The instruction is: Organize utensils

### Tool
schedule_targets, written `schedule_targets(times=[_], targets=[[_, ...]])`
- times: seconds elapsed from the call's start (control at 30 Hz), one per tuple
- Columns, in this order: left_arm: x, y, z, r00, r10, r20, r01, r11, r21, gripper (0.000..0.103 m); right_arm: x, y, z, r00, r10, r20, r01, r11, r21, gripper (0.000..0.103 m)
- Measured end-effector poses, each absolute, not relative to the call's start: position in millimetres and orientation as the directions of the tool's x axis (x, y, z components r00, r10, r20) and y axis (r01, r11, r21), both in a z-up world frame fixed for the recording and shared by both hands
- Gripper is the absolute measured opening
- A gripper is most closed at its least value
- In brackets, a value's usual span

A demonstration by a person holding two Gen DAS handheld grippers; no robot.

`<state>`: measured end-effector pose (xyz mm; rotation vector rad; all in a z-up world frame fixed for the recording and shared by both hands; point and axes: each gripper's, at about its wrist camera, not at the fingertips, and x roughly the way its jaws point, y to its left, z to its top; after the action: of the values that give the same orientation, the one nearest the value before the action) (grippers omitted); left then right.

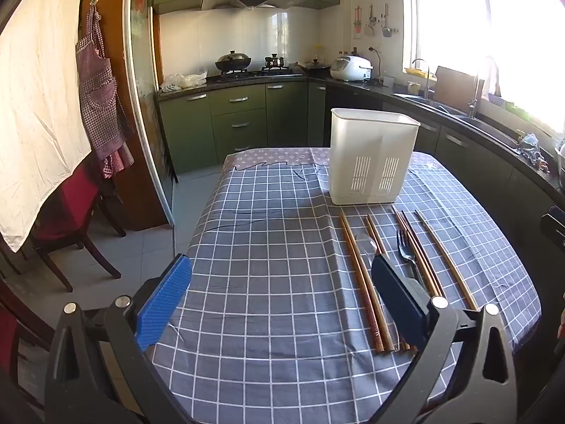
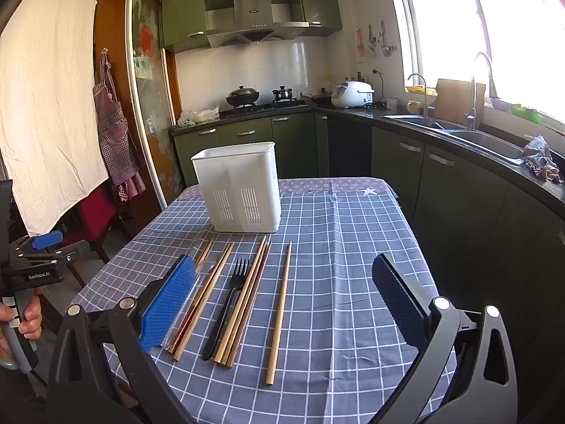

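A white plastic utensil holder [image 1: 372, 157] [image 2: 240, 187] stands upright on the checked tablecloth [image 1: 268, 268] [image 2: 339, 282]. In front of it lie several wooden chopsticks [image 1: 363, 279] [image 2: 279, 311], a black plastic fork [image 1: 406, 252] [image 2: 227, 300] and a clear plastic utensil [image 2: 183, 309]. My left gripper [image 1: 282, 300] is open and empty, left of the utensils. My right gripper [image 2: 286, 304] is open and empty, hovering above the single chopstick at the right of the row. The left gripper also shows at the left edge of the right wrist view [image 2: 39, 258].
A red chair [image 1: 70, 219] stands left of the table. Green kitchen cabinets [image 1: 240, 120] with a stove lie behind, and a counter with a sink [image 2: 459, 134] runs along the right under a bright window. The table's far edge lies just behind the holder.
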<state>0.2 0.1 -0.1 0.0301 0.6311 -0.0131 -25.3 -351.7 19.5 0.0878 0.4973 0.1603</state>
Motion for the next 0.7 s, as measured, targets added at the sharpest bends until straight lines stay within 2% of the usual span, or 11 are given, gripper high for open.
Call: schedule_targets(times=[0.7], targets=[[2, -5, -7, 0.802, -0.007, -0.597, 0.025, 0.999, 0.023, 0.097, -23, -352, 17, 0.866, 0.173, -0.468, -0.13, 0.984, 0.122, 0.099]])
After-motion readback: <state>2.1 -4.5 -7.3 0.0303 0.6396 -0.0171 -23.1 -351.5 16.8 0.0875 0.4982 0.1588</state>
